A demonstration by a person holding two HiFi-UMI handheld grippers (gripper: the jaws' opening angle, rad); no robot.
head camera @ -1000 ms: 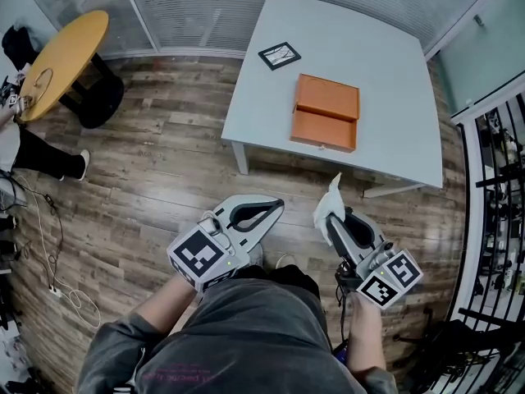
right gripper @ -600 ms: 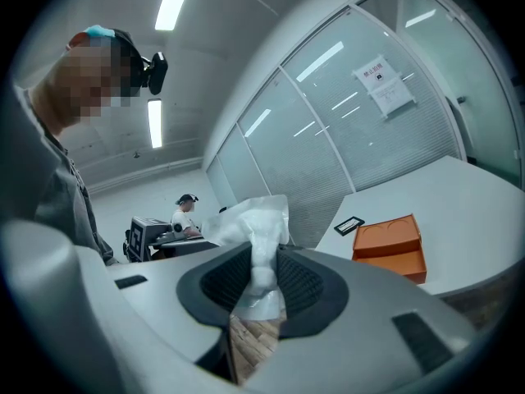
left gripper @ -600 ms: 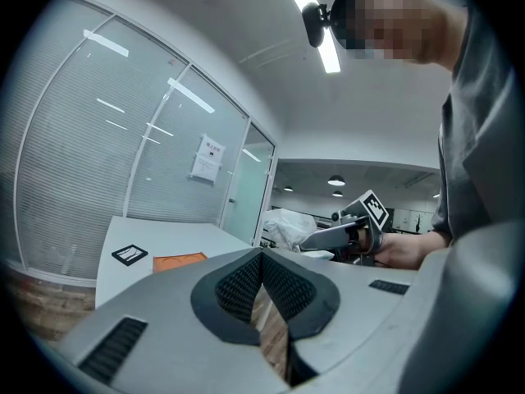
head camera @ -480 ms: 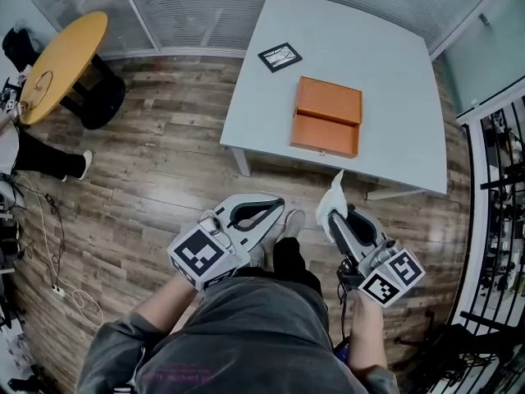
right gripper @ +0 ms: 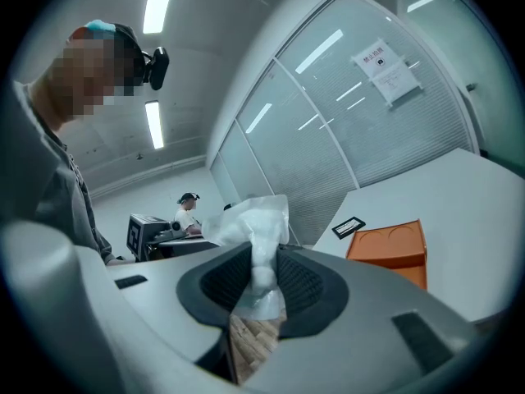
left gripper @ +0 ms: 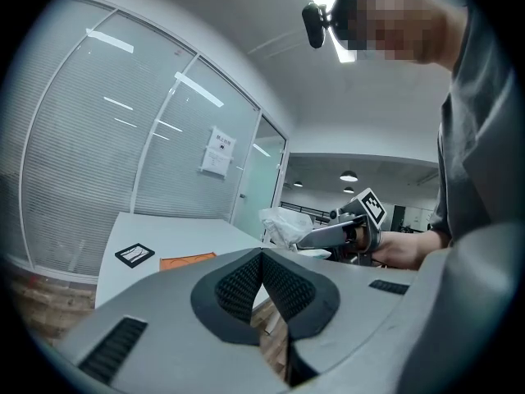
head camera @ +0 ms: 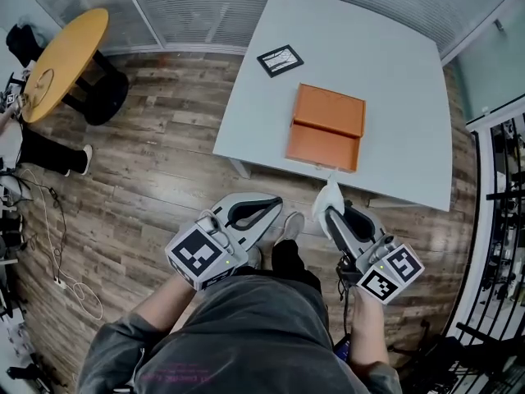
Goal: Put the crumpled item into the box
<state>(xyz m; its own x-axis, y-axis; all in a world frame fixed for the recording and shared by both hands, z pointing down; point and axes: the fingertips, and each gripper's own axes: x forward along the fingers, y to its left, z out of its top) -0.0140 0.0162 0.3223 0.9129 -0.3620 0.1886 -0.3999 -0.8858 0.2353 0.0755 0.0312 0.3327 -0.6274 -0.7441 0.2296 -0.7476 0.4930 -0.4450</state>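
1. The left claw is pressed together and holds nothing.
2. Beside it, the right claw pinches the white crumpled item, so the pickup is done.
3. Ahead of both claws, the orange box lies on the tabletop, not yet reached. The placing remains.
4. I cannot tell whether the box is open.
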